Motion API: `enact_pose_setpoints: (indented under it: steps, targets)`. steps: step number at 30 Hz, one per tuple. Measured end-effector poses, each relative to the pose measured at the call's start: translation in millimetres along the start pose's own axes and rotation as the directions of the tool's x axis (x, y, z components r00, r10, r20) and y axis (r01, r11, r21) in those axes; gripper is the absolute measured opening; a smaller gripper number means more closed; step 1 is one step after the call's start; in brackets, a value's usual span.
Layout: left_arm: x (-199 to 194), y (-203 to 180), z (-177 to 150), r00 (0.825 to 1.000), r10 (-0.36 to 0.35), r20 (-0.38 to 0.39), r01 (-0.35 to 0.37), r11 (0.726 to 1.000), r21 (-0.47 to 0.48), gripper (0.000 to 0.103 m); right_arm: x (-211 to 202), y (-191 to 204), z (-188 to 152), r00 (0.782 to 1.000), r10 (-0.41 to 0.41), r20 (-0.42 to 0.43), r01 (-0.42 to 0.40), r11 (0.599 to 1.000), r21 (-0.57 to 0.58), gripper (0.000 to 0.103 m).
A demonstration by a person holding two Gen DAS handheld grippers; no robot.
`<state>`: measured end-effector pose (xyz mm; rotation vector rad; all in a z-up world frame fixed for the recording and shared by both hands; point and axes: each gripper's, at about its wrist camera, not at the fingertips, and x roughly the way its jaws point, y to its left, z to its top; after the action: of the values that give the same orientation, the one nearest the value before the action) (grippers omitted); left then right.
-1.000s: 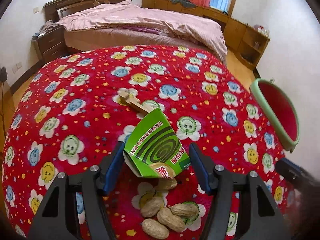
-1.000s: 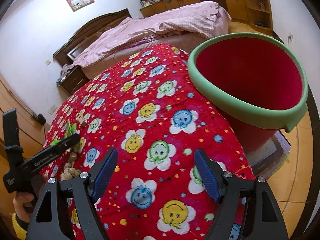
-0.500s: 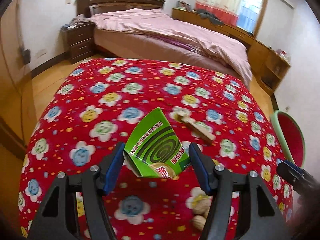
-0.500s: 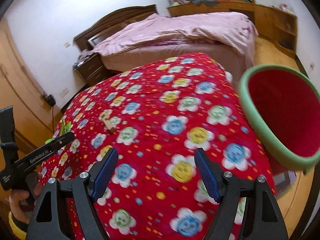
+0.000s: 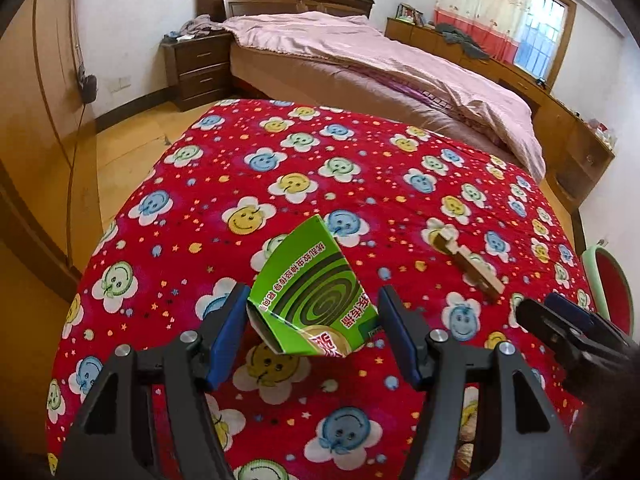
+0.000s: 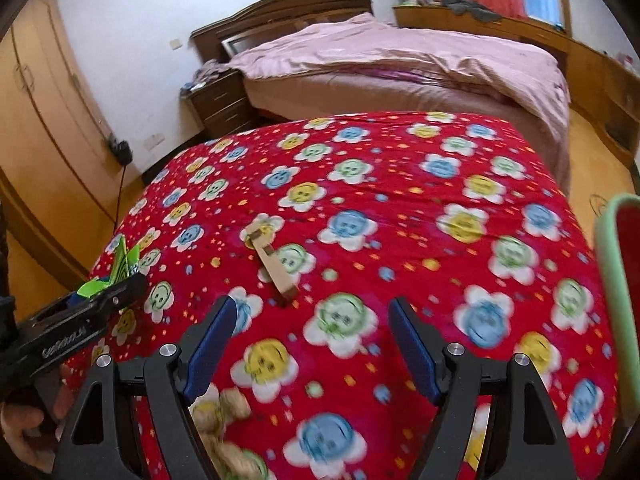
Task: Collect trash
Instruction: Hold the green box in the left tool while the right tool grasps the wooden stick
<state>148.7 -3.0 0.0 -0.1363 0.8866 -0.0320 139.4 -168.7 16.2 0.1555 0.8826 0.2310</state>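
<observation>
My left gripper [image 5: 314, 322] is shut on a green mosquito-coil box [image 5: 310, 294] and holds it above the red flowered tablecloth [image 5: 360, 184]. The box also shows as a green tip at the left of the right wrist view [image 6: 124, 260]. A flat wooden piece [image 5: 470, 262] lies on the cloth to the right of the box; in the right wrist view it [image 6: 272, 260] lies ahead of my right gripper [image 6: 310, 336], which is open and empty. Several peanuts [image 6: 224, 404] lie under its left finger. The red bin with a green rim [image 6: 616, 304] stands at the right table edge.
A bed with a pink cover [image 5: 380, 56] stands beyond the table. A dark nightstand [image 5: 200, 68] is at its left. Wooden wardrobes [image 6: 44, 120] line the left wall, low cabinets [image 5: 560, 120] the right. The right gripper's body [image 5: 568, 328] shows at the left wrist view's right edge.
My left gripper has lifted the box and swung left, away from the peanuts. My right gripper has swung left from the bin toward the table's middle; the bin has slid to the frame's right edge.
</observation>
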Motion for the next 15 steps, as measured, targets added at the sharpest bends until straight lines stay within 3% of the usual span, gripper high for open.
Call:
enact_pose_setpoints:
  steps: [1, 5, 7, 15]
  targets:
    - [1.5, 1.2, -0.1, 1.0, 0.0, -0.002, 0.0, 1.0, -0.005, 0.065, 5.4, 2.7, 2.1, 1.0, 0.001, -0.005, -0.001, 1.0, -0.01, 0.066]
    - [5.5, 3.3, -0.5, 1.0, -0.009, -0.009, 0.009, 1.0, -0.021, 0.065, 24.4, 8.8, 4.0, 0.999, 0.001, -0.045, -0.003, 0.999, -0.039, 0.051]
    - [6.9, 2.5, -0.6, 1.0, -0.011, -0.011, 0.011, 1.0, -0.018, 0.065, 26.6, 12.7, 2.8, 0.999, -0.018, -0.026, 0.016, 0.997, -0.077, 0.045]
    - [7.7, -3.6, -3.8, 1.0, -0.024, -0.013, 0.023, 1.0, -0.009, 0.065, 28.3, 17.6, 2.4, 0.999, -0.017, -0.032, 0.013, 0.991, -0.136, 0.024]
